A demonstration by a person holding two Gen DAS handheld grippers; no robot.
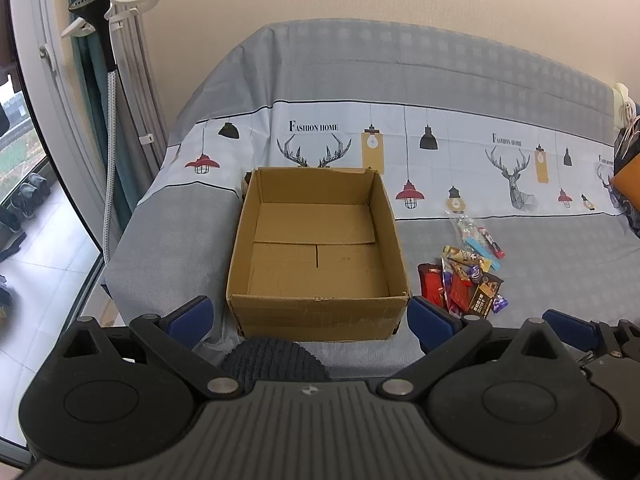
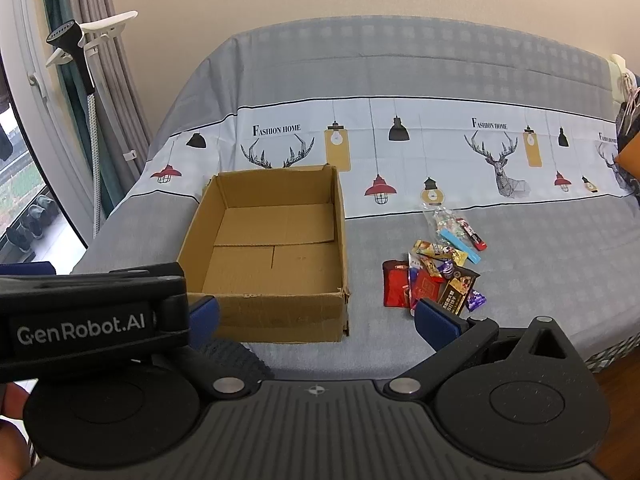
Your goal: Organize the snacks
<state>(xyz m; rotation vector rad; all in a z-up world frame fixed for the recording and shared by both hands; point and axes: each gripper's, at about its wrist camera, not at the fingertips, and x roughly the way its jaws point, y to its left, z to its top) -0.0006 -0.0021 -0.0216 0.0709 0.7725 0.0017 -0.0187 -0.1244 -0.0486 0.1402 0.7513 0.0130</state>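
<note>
Left wrist view: left gripper (image 1: 310,318), blue-padded fingers (image 1: 192,316) spread wide, holding nothing, hovering at the near edge of a sofa draped in a grey cover (image 1: 500,92) printed with lamps and deer heads. Between the fingers, one open cardboard box (image 1: 318,312), nothing inside, standing on the seat. To its right, apart from the box, a loose pile of snacks (image 1: 466,276): red packets, a dark packet, purple-wrapped sweets, a clear bag farther back. A second gripper's blue pad shows at the right edge. Garment steamer (image 1: 86,2) and curtains at far left. Right wrist view: right gripper (image 2: 316,316), fingers (image 2: 436,318) likewise wide apart and empty; box (image 2: 280,308) left of centre, snacks (image 2: 436,276) just beyond the right finger on the cover (image 2: 400,60). The left gripper (image 2: 80,320) crosses the lower left.
</note>
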